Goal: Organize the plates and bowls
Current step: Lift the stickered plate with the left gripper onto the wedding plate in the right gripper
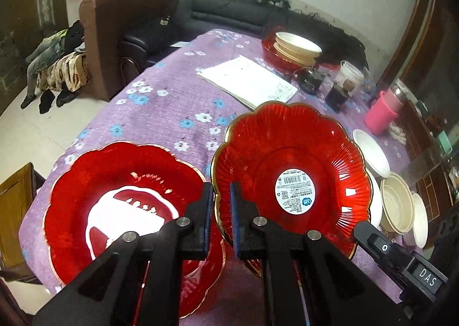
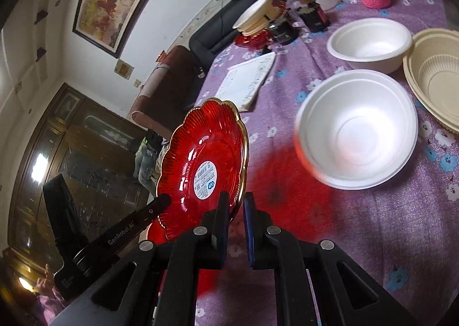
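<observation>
Left gripper [image 1: 222, 211]: pads together on the gold-edged rim of the lifted red plate [image 1: 287, 148], with only the thin rim between them. Right gripper [image 2: 235, 211]: likewise pinched onto the opposite rim of that same plate. Held off the table [image 1: 172, 113] between the two, tilted steeply, round barcode sticker [image 1: 295, 191] facing both cameras (the face it sits on unclear through the clear red material). Red glow cast on the purple flowered cloth just beside it in the right wrist view.

Flat on the table near its edge, beside and lower than the left gripper: a second red plate [image 1: 86, 182], scalloped like the first, bright glare at its centre.

To the right of the lifted plate, apart from it: two white bowls, one near [image 2: 358, 131] and one farther [image 2: 370, 42], plus a beige bowl [image 2: 436, 76] touching neither gripper. At the far end: a stack of pale bowls [image 1: 295, 46] resting on another red plate. Between that stack and the lifted plate: a sheaf of papers [image 1: 249, 82]. Off to the right, a pink cup [image 1: 381, 113].
</observation>
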Demonstrator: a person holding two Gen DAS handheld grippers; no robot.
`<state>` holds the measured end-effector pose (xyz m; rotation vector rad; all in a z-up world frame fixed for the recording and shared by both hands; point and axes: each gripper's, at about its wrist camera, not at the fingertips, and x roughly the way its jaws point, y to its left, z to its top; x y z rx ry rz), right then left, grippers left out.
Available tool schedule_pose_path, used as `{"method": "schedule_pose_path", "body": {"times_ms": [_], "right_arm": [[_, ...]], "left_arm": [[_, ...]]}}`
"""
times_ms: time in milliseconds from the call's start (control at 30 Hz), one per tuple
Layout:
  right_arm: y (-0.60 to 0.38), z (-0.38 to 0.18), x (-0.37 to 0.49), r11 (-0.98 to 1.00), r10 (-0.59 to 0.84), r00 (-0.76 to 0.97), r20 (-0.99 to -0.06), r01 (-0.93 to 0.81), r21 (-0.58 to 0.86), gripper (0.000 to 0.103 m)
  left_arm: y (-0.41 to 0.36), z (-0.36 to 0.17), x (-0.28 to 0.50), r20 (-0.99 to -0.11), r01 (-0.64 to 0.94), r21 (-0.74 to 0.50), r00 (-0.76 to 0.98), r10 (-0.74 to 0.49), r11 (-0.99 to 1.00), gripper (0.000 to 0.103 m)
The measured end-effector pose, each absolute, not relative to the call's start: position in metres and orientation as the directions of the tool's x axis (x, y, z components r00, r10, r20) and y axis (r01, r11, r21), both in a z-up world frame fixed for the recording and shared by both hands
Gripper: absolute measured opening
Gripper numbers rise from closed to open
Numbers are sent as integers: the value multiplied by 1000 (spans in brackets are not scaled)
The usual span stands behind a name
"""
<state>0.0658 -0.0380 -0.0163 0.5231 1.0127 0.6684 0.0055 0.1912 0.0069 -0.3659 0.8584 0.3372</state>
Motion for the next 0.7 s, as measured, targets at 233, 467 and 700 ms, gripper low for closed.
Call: {"method": "schedule_pose_path", "body": {"times_ms": [233, 467, 700], "right_arm": [[-18, -8, 48, 684, 729, 343, -593, -327, 652, 9], [11, -4, 29, 674, 738, 307, -601, -392, 627, 9], [41, -2, 13, 662, 742, 269, -614, -438, 608, 9]], "left_arm": [[205, 11, -24, -760, -475, -180, 623, 185, 861, 9], [226, 9, -50, -750, -536, -183, 617, 236, 824, 9], [244, 5, -69, -746, -583, -188, 608, 271, 790, 9]]}}
